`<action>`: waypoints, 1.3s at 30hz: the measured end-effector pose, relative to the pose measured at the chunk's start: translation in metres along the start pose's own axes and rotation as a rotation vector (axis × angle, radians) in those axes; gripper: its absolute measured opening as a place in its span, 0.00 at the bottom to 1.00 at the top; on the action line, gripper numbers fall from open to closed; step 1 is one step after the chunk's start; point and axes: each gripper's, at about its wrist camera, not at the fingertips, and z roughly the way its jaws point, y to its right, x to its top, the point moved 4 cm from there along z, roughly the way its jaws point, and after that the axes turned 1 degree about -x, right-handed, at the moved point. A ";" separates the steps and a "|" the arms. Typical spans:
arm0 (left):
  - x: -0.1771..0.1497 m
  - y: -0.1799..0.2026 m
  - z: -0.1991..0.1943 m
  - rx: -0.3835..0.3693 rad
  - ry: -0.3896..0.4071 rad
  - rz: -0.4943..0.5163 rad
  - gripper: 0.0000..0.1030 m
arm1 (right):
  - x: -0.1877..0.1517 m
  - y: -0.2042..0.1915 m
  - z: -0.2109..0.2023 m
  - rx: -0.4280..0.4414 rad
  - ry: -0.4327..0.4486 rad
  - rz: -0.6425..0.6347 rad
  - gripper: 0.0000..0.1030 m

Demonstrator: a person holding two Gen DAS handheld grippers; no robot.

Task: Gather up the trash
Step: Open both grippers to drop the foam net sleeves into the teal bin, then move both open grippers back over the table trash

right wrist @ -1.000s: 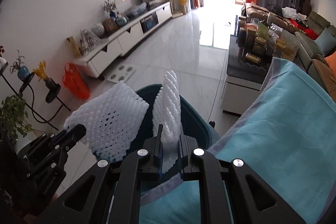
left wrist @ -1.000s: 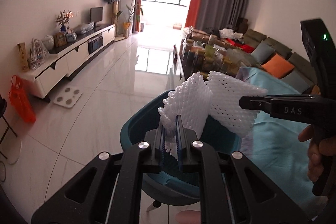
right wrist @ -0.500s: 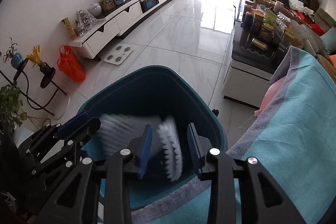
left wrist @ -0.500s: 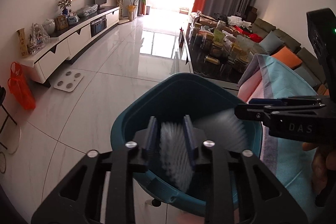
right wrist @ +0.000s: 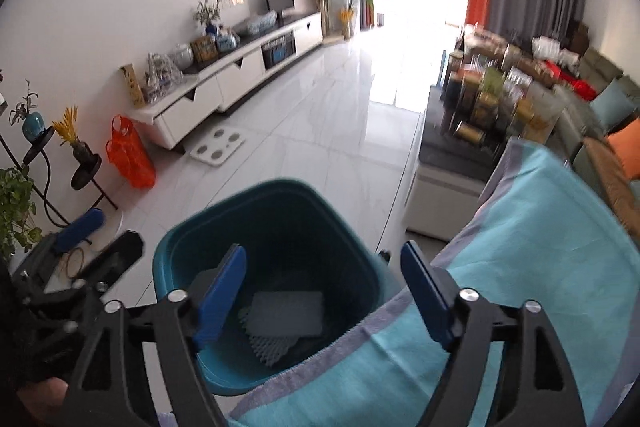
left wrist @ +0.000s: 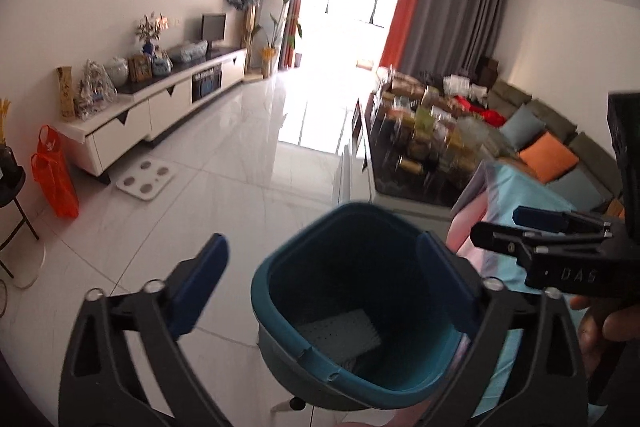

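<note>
Right wrist view — foam netting (right wrist: 276, 323) down in the teal bin (right wrist: 224, 223), below both grippers' just-spread, empty fingers (right wrist: 218, 293).

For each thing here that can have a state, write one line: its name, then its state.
left gripper: open, jaws just spread wide, nothing between them.
right gripper: open, jaws just spread, nothing between them.
teal bin: upright, lidless, beside the cloth-covered surface.
foam net pieces: lying flat on the bin's bottom, overlapping.
teal cloth: draped, its edge touching the bin's rim.
</note>
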 end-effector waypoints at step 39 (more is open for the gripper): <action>-0.049 0.238 -0.200 -0.507 0.278 0.344 0.95 | -0.209 0.129 -0.289 -0.481 0.533 0.338 0.94</action>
